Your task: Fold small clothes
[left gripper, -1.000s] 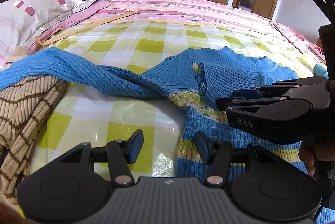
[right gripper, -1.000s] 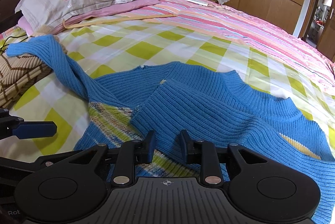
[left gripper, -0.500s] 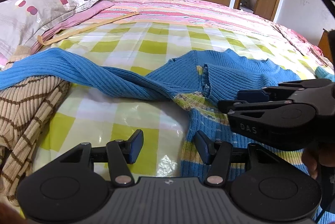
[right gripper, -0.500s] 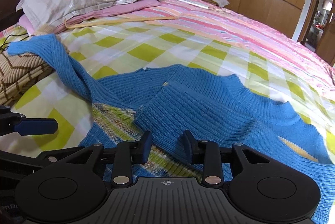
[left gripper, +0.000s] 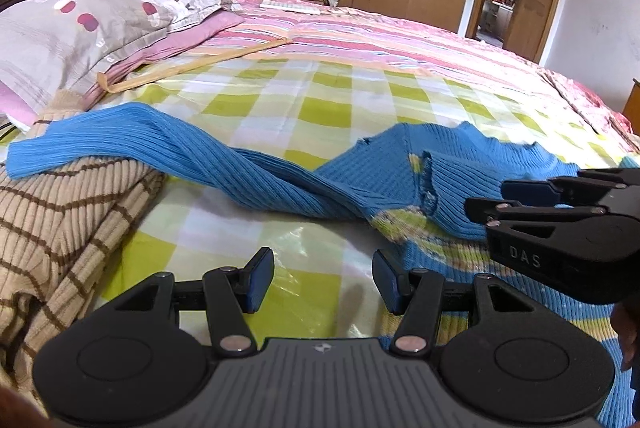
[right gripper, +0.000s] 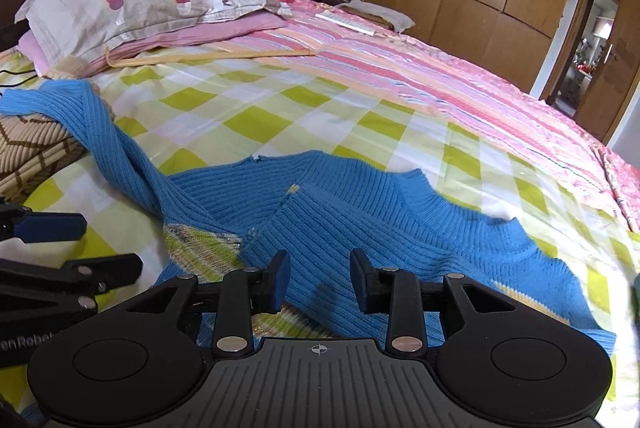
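A blue ribbed sweater (left gripper: 404,171) with a striped lower part lies on the checked bed cover, one sleeve (left gripper: 132,143) stretched left onto a tan striped garment. It also shows in the right wrist view (right gripper: 360,211). My left gripper (left gripper: 323,280) is open and empty above the cover, just left of the sweater's hem. My right gripper (right gripper: 319,280) is open and empty over the sweater's folded-in sleeve; it shows side-on in the left wrist view (left gripper: 520,195). The left gripper's fingers (right gripper: 52,228) appear at the left of the right wrist view.
A tan brown-striped garment (left gripper: 60,228) lies at the left under the blue sleeve. Pillows (left gripper: 92,23) lie at the headboard. The checked cover (left gripper: 312,107) and pink striped bedding (left gripper: 400,39) stretch beyond. Wooden wardrobes and a doorway stand behind.
Both grippers have risen and drawn back a little from the sweater. The right gripper's jaws have opened wider. The sweater has not moved.
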A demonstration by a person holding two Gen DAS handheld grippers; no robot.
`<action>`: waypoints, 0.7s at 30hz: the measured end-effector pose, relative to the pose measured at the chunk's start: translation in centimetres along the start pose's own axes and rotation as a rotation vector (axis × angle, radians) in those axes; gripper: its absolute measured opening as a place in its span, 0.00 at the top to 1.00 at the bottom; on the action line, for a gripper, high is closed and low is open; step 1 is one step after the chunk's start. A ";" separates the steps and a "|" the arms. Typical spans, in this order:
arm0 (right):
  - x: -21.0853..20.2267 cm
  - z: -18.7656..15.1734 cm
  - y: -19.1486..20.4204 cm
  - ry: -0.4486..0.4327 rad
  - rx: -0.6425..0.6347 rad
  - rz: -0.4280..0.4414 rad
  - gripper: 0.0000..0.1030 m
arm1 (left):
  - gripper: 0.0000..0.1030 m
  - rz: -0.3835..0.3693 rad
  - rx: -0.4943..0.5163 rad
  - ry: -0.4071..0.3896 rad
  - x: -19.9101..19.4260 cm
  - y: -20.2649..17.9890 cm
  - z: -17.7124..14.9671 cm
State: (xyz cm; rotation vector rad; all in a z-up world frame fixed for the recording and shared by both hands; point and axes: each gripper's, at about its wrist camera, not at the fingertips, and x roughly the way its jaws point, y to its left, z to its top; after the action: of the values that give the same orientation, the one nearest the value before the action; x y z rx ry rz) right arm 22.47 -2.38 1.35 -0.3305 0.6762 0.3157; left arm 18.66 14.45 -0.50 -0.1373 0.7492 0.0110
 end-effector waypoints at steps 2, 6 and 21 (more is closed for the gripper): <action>0.0 0.0 0.1 0.000 -0.004 -0.010 0.68 | 0.42 0.003 -0.011 -0.002 0.0 0.3 0.1; 0.0 0.1 0.3 -0.001 -0.012 -0.020 0.68 | 0.42 0.008 -0.020 -0.007 0.2 0.7 0.2; -0.3 0.5 1.5 -0.025 -0.084 -0.044 0.68 | 0.42 0.028 -0.027 -0.030 0.3 1.2 0.5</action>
State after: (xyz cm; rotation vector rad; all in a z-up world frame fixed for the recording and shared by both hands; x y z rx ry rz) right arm 21.90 -0.88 1.61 -0.4204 0.6313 0.3069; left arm 19.16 15.64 -0.51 -0.1521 0.7211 0.0498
